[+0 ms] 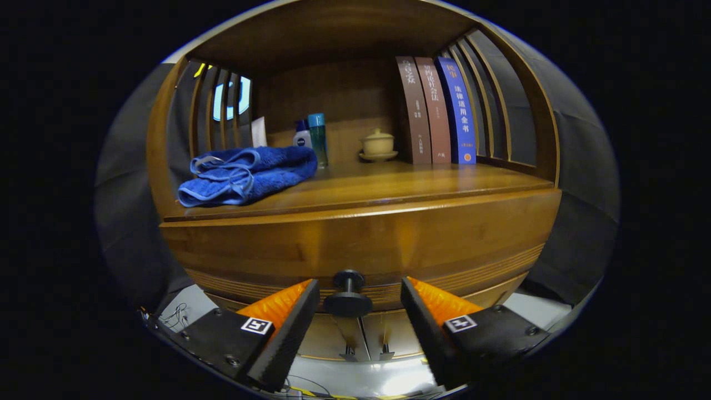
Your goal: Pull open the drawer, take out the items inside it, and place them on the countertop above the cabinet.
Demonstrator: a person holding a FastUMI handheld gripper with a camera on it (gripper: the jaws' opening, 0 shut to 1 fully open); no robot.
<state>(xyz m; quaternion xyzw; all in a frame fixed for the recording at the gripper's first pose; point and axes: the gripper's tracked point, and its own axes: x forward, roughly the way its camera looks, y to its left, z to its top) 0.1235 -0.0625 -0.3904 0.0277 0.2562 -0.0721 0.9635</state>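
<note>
Currently the drawer's knob (pixel 348 294) is framed between the spread fingers of the gripper (pixel 360 311), neither touching it, with the drawer front (pixel 355 244) shut just below the countertop (pixel 389 186). Both fingers should be closed squarely on the knob's stem, then drawn straight back, level with the countertop, where a blue towel (pixel 247 173) lies.

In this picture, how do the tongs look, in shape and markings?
The tongs have two wedge-shaped fingers with ribbed inner faces, each mounted on a black block fixed by screws. Each block carries a small square black-and-white marker.
</note>
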